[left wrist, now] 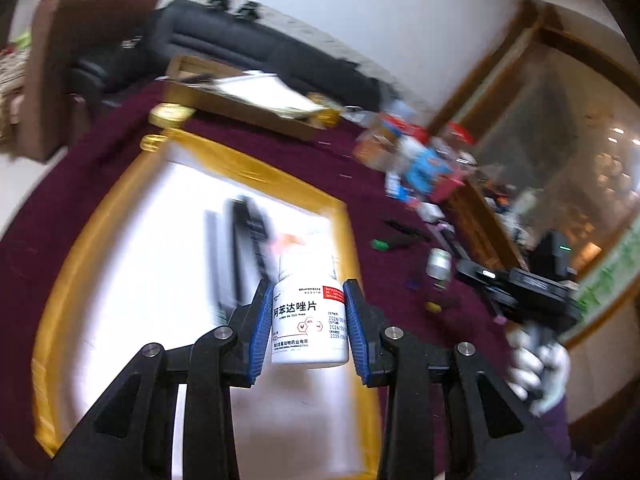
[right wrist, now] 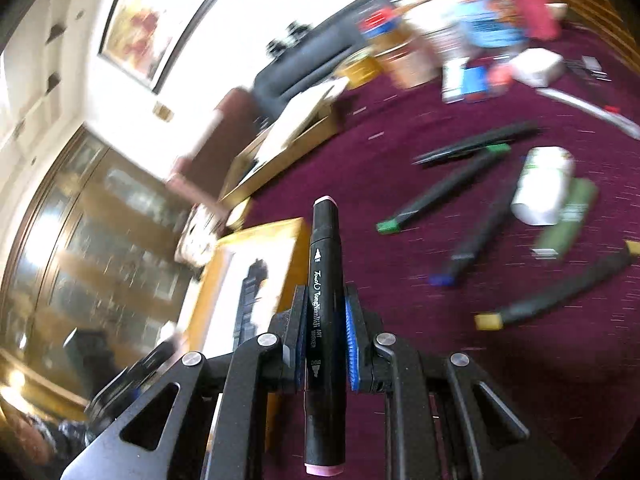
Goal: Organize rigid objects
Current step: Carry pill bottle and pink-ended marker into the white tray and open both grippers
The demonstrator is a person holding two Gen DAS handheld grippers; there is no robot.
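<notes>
In the left wrist view, the left gripper [left wrist: 308, 322] has its blue-padded jaws pinching a white pill bottle [left wrist: 309, 316] by its sides, upright and lifted clear, directly above a yellow-rimmed white tray [left wrist: 256, 168] that spreads out below and ahead of the jaws. At least one dark, blurred item [left wrist: 250, 240] already lies in that tray just beyond the jaws, so some sorting looks done, though motion blur hides what it is. To the right of these jaws, on the maroon-covered desk [left wrist: 372, 280], a green-capped marker [left wrist: 394, 242] and a small second bottle [left wrist: 439, 266] lie loose, and farther ahead on the right a blurred heap of colourful boxes [left wrist: 420, 160] sits untouched. At the far right a white-gloved hand [left wrist: 536, 368] grips the other tool. In the right wrist view, the right gripper [right wrist: 325, 334] has its jaws closed on a black art marker [right wrist: 325, 320] with pink ends, held lengthwise between the pads and pointing forward; the yellow tray [right wrist: 260, 236] is just to the left of these jaws. Right of them, well apart on the desk, several more black markers [right wrist: 444, 192] with green, blue and yellow caps lie scattered, beside a white bottle [right wrist: 542, 188] on its side and a green packet [right wrist: 568, 216]. I judge the task to be in its early-to-middle stretch: two items are in hand and close to the tray, but most of the loose markers, bottles and boxes are not yet put away.
</notes>
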